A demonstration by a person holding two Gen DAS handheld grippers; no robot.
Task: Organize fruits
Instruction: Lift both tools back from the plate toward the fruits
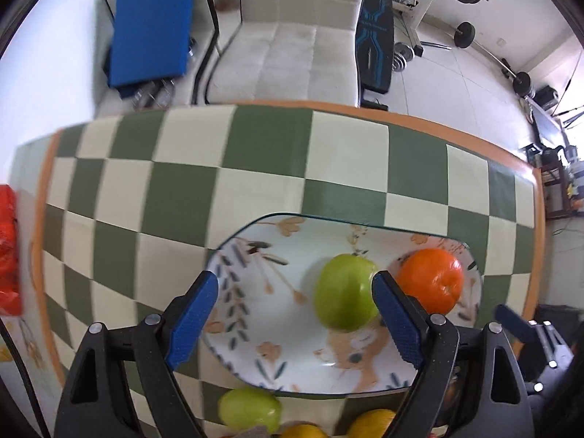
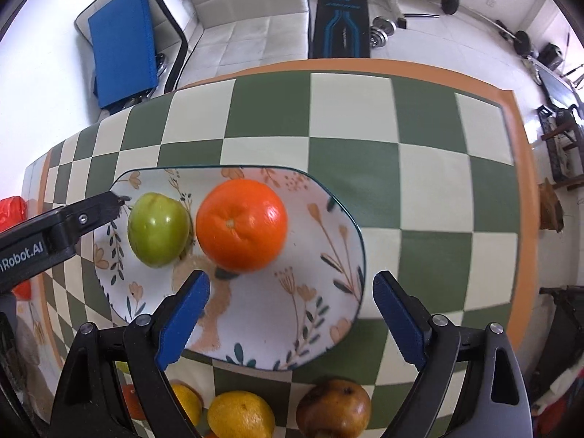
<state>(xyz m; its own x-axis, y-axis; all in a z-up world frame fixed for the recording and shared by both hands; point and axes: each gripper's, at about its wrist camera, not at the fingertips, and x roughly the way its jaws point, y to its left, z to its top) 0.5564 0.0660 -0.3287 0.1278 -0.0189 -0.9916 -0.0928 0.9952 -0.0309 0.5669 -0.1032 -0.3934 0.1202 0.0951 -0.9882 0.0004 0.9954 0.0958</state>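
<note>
Blue-padded fingers of both grippers fill the near edge of each view. Beyond them spreads the bench (image 2: pixel 350 168), covered in a green and cream checked cloth with an orange border. On it sits a floral plate (image 2: pixel 321 292) with a dark rim, holding two fruits side by side and touching or nearly so: an orange (image 2: pixel 241 224) and a green apple (image 2: pixel 158 233).

From the left wrist view, the left gripper (image 1: pixel 295 284) stands wide open over the plate (image 1: pixel 255 328), holding nothing. Its right finger (image 1: pixel 396 314) sits against the near side of the green apple (image 1: pixel 345 292), in the gap between that apple and the orange (image 1: pixel 430 279); whether it actually presses the fruit I cannot tell. Its left finger is over the plate's rim.

The right gripper (image 2: pixel 292 288) is likewise spread wide and empty, hovering above the near part of the plate, with the orange just beyond its fingertips.

Off the plate, at the near edge of the bench, loose fruit waits: a brownish pear-like fruit (image 2: pixel 334 407), a yellow citrus (image 2: pixel 241 416), and a second green fruit (image 1: pixel 250 407). A red bag (image 1: pixel 8 252) lies at the far left.
</note>
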